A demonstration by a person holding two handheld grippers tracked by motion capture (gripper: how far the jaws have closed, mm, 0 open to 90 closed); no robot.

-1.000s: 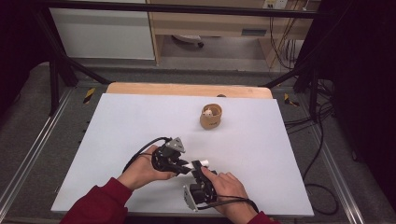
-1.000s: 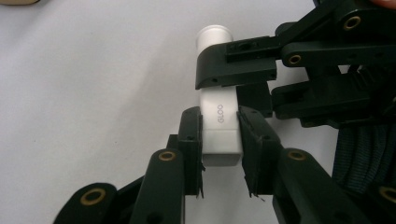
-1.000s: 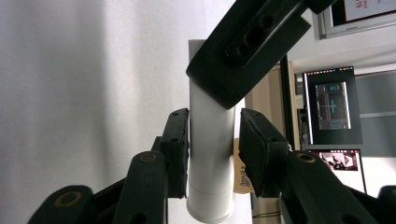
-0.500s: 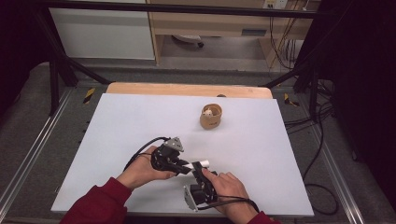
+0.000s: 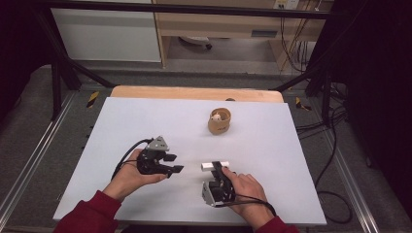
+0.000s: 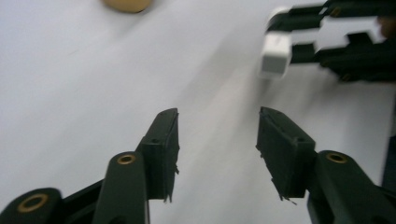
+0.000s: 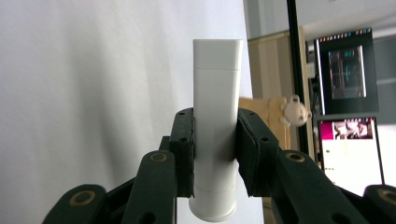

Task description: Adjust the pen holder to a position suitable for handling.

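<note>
A white rectangular tube (image 5: 215, 165) lies crosswise in my right gripper (image 5: 219, 171), near the table's front. In the right gripper view the pads (image 7: 187, 144) press both sides of the tube (image 7: 217, 70); these jaws tightened slightly. My left gripper (image 5: 174, 163) sits a short way left of the tube, pointing right. Its jaws have just been opening and stand apart with nothing between them (image 6: 218, 112). In the left gripper view the tube (image 6: 275, 53) shows ahead, off to the right, with one end towards me.
A tan cup (image 5: 219, 125) holding a small pale figure (image 5: 216, 116) stands at the back middle of the white table sheet (image 5: 145, 121). The sheet's wooden far edge (image 5: 194, 92) borders metal frame rails. Cables trail at the right.
The left gripper was at the tube beside the right gripper. It has let go, opened, and drawn away to the left. The right gripper has shifted right with the tube.
</note>
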